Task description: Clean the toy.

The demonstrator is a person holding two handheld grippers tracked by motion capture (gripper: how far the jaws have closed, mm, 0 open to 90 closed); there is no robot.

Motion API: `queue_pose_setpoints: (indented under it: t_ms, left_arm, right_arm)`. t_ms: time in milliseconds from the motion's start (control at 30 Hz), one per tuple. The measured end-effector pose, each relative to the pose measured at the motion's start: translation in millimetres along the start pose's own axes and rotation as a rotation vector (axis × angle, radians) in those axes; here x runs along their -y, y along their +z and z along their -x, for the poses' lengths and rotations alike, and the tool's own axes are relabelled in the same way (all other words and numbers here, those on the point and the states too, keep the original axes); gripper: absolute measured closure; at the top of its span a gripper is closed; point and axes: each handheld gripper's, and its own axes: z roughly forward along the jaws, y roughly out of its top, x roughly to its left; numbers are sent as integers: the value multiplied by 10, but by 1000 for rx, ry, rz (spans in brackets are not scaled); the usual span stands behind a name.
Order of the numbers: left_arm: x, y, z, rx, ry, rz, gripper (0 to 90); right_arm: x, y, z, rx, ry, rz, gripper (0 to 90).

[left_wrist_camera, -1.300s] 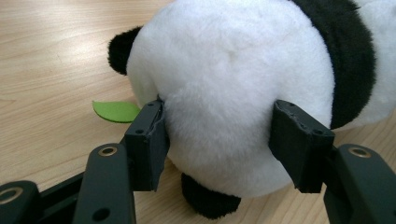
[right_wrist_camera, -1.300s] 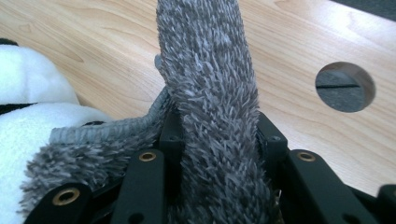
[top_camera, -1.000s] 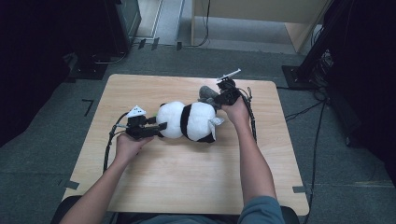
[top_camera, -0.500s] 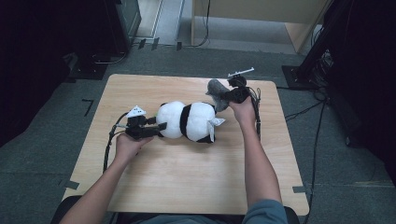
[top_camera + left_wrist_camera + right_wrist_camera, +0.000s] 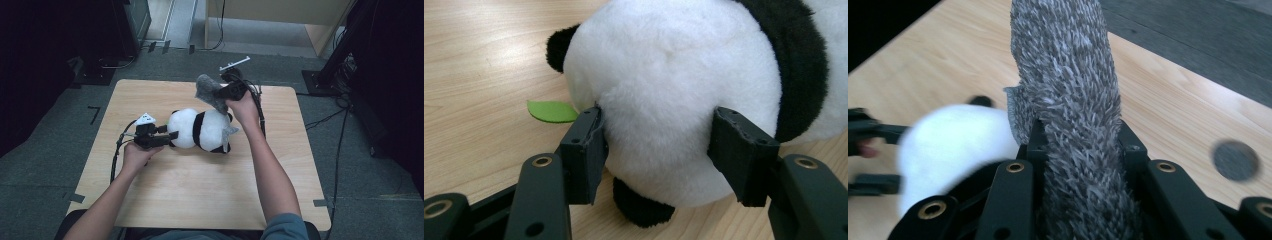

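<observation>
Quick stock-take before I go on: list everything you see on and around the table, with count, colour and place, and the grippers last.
panda plush: one, white and black, lying mid-table.
grey cloth: one, shaggy grey, lifted above the plush's right end.
leaf: one, green felt, flat on the table beside the plush.
grey disc: one, dark grey, on the table in the right gripper view; blurred.
table: one, light wood.
cabinet: one, light wood, on the floor beyond the table.
tape marks: several, grey, at the table's corners.
left gripper: one, black, jaws pressed into the plush's white end.
right gripper: one, black, shut on the grey cloth.
</observation>
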Motion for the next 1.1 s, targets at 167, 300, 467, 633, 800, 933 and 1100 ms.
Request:
queue_pose_setpoints:
  t_ms: [167, 300, 467, 633, 800, 933, 1100]
  left_arm:
    - [-2, 2, -2, 0, 4, 3, 408]
    - [-3, 4, -3, 1, 4, 5, 407]
    - [-7, 5, 13, -9, 15, 11, 405]
    - [-7, 7, 13, -10, 16, 9, 405]
    - [-8, 12, 23, -18, 30, 15, 404]
    - [-10, 13, 16, -14, 28, 14, 405]
    - [-18, 16, 1, -2, 22, 7, 404]
  right_arm:
    - [-171, 150, -328, -62, -42, -10, 691]
    - [-267, 290, -594, -102, -90, -22, 691]
    - [-283, 535, -829, -140, -119, -70, 690]
    - [-229, 750, -914, -133, -136, -136, 687]
    - [-176, 818, -780, -91, -133, -179, 677]
    - [-159, 748, -630, -64, -117, -182, 677]
    - [-88, 641, -360, -26, -73, -200, 679]
